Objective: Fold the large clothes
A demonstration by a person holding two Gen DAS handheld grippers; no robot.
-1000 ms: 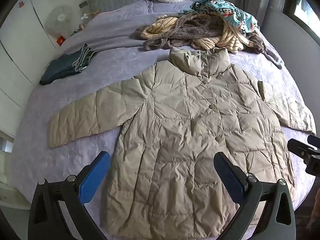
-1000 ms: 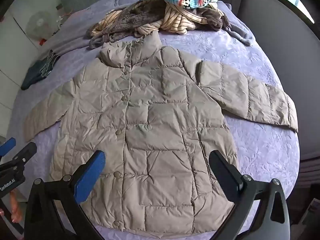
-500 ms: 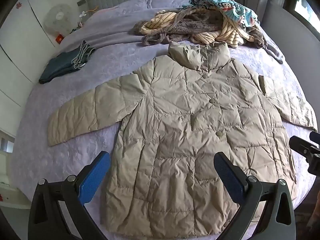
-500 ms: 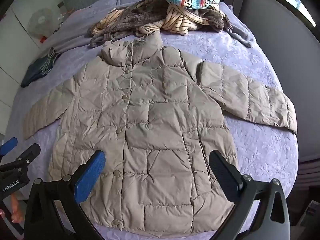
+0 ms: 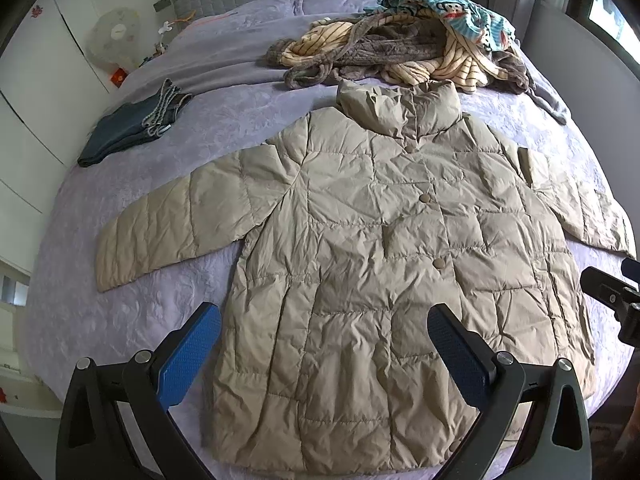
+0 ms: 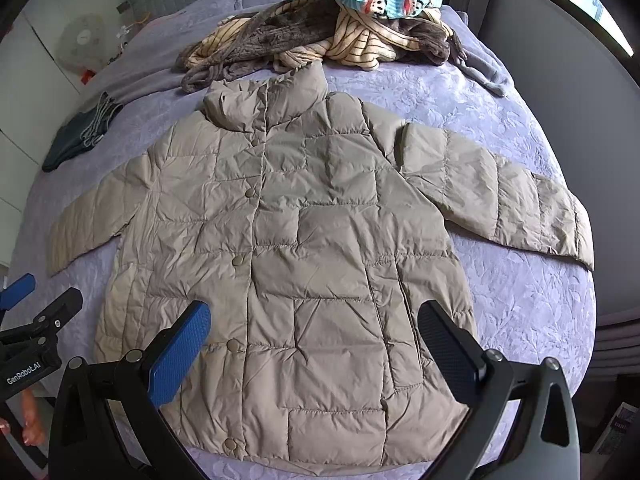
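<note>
Low in both frames, each gripper hovers wide open over the hem: left gripper (image 5: 324, 350), right gripper (image 6: 314, 346), nothing between the pads. "GenRobot.AI" reads on the left gripper at lower left of the right view. Beyond lies the coat (image 6: 304, 248), flat on the bed (image 6: 532, 300), sleeves spread. Farther up, a clothes pile (image 5: 404, 48).
</note>
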